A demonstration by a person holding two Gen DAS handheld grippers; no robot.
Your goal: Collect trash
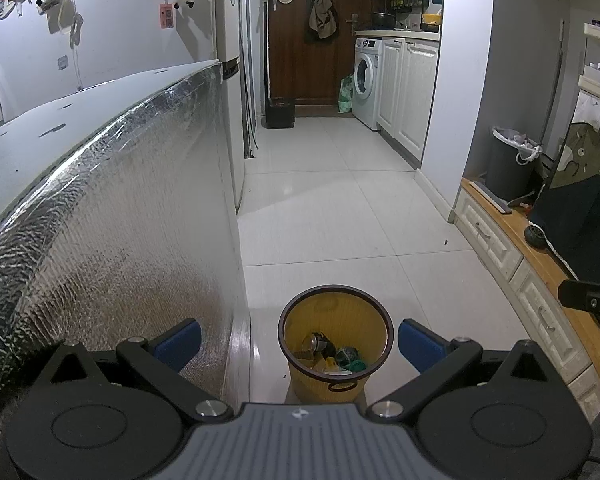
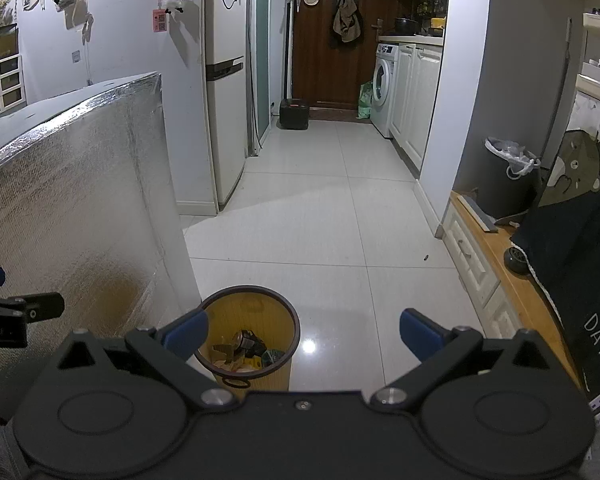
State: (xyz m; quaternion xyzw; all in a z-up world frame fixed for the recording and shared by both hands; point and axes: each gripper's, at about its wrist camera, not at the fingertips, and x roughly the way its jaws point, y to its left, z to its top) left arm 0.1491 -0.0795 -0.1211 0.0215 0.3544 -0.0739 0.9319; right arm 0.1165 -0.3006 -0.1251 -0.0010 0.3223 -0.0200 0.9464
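Note:
A yellow waste bin (image 1: pixel 336 312) with a dark rim stands on the white tiled floor, holding several pieces of trash (image 1: pixel 332 354), among them a dark can and a green crumpled wrapper. My left gripper (image 1: pixel 299 340) is open above it, the bin sitting between its blue fingertips, nothing held. In the right wrist view the same bin (image 2: pixel 252 312) lies low and left, with trash (image 2: pixel 248 352) inside. My right gripper (image 2: pixel 304 336) is open and empty, its left blue fingertip (image 2: pixel 188 334) overlapping the bin's rim. A small dark scrap (image 2: pixel 425 257) lies on the floor farther off.
A foil-covered table side (image 1: pixel 132 240) stands close on the left. A wooden-topped drawer unit (image 1: pixel 512 248) runs along the right, with a dark cloth (image 2: pixel 572 248) and a grey lined bin (image 1: pixel 512 164). Fridge (image 2: pixel 224 80), washing machine (image 1: pixel 366 80) and wooden door beyond.

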